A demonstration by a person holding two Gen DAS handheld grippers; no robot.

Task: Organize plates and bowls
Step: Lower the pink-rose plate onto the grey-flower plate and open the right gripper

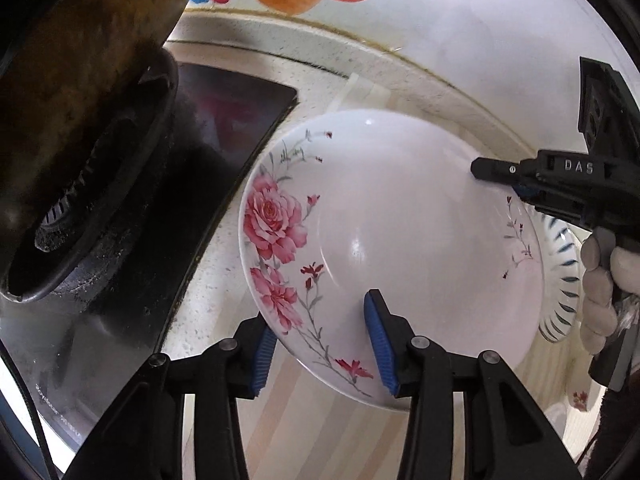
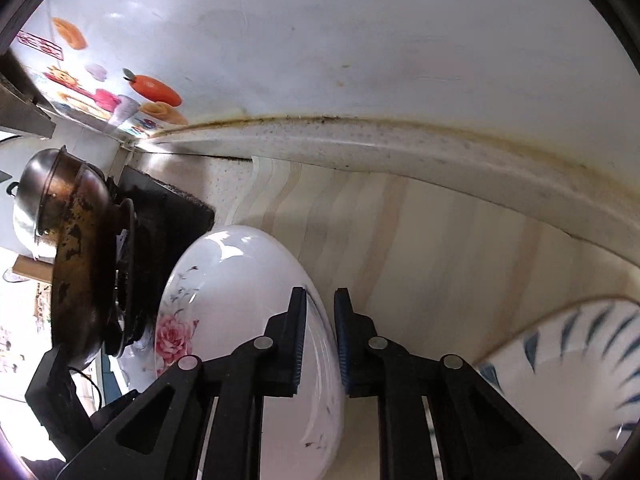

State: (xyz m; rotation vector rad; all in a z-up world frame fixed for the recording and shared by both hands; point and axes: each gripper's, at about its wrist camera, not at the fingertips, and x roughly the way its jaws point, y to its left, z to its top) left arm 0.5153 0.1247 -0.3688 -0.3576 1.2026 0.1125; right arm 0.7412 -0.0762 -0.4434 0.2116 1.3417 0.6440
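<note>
— Where's the rose plate (image 1: 400,240) right now?

— Tilted over the pale striped counter (image 2: 440,248), just beside the black stove (image 1: 224,120). Both grippers are on it. The right gripper (image 2: 320,340) has its pads straddling the far rim, pinched close on it; I'd call that a grip on the plate. The left gripper (image 1: 320,356) has the near rim between its blue pads (image 1: 378,344), but the jaws stand wider and I can't tell that they press.

— So what should happen for this step to go well?

— I'd say the left one should close firmly on the rim before any lift, so the plate doesn't pivot about the right grip alone. Glazed china is slick, and a thin rim gives little to hold.

— And where would it go?

— Probably toward the blue-striped dish (image 2: 580,380) lying close by on the right; part of it sits under the plate's edge in the left view. Keep the plate level and clear of the scorched wok (image 1: 80,80) on the burner.
</note>
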